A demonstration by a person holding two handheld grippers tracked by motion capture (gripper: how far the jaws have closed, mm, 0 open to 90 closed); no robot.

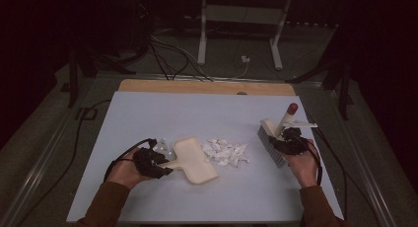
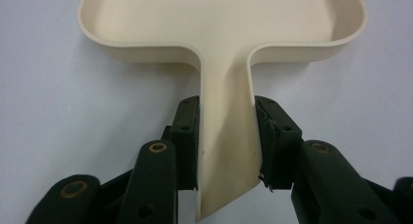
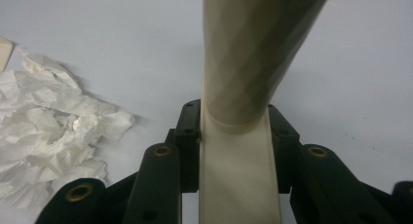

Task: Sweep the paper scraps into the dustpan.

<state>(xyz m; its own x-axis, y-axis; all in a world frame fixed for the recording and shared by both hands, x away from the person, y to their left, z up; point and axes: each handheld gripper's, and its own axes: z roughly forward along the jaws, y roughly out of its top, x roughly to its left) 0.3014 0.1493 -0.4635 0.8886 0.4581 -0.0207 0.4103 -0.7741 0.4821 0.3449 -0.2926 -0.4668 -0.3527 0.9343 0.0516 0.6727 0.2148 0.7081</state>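
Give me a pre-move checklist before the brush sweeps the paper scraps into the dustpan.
1. Left gripper shut on the dustpan handle: ok.
2. Right gripper shut on the brush handle: ok.
3. Paper scraps gathered in one pile beside the dustpan: ok.
4. A few scraps lie on the pan's other side, away from the brush: not ok.
5. Bare table between brush and pile: ok.
6. Dustpan lip flat on the table at the pile: cannot tell.
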